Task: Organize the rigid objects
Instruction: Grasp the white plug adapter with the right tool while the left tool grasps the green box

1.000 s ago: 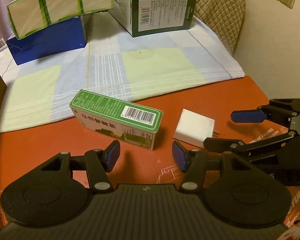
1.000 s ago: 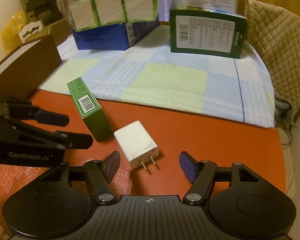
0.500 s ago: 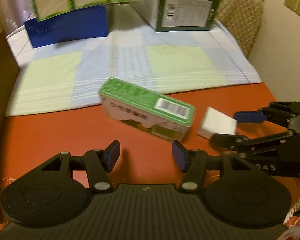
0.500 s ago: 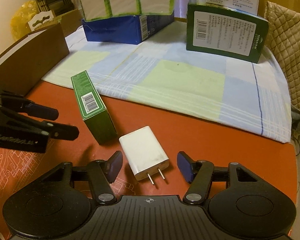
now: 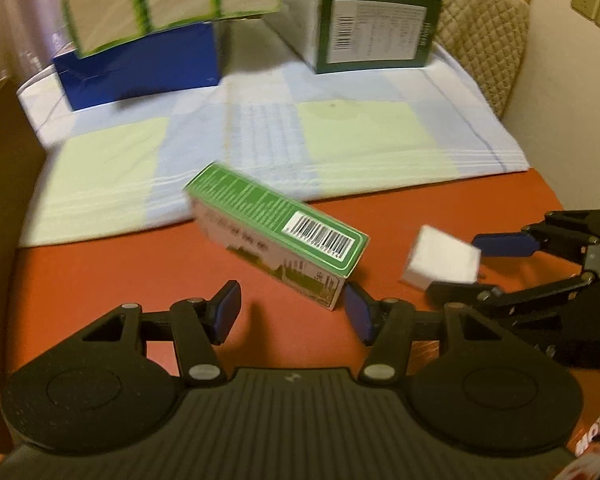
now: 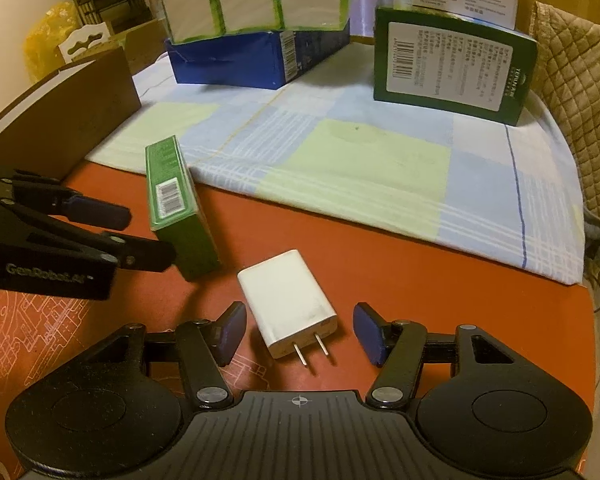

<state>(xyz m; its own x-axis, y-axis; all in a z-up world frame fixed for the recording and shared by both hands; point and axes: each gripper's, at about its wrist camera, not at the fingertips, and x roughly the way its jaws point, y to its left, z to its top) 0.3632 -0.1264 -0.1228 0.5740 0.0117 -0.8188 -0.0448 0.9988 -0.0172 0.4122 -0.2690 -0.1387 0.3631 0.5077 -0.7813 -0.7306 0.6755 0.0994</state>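
Observation:
A small green box [image 5: 276, 236] with a barcode lies on the red tabletop [image 5: 100, 272]. My left gripper [image 5: 294, 314] is open just before it, and the box's near corner sits close to the right-hand pad [image 5: 358, 312]. A white plug charger [image 6: 288, 300] lies flat with its prongs toward my right gripper [image 6: 300, 334]. That gripper is open, with a pad on either side of the charger's near end and a gap on both sides. In the right wrist view the green box [image 6: 176, 208] stands beside my left gripper [image 6: 144, 236].
A checked cloth [image 6: 360, 152] covers the far half of the table. On it stand a blue box [image 6: 260, 56] with a green-banded pack on top and a dark green box [image 6: 452, 72] under a white one. A brown box [image 6: 60, 120] stands at left, a quilted cushion [image 6: 580, 80] at right.
Both grippers have closed in on their objects: the green box now reaches the left gripper's fingertips, and the charger's plug end sits between the right gripper's pads, which have narrowed a little.

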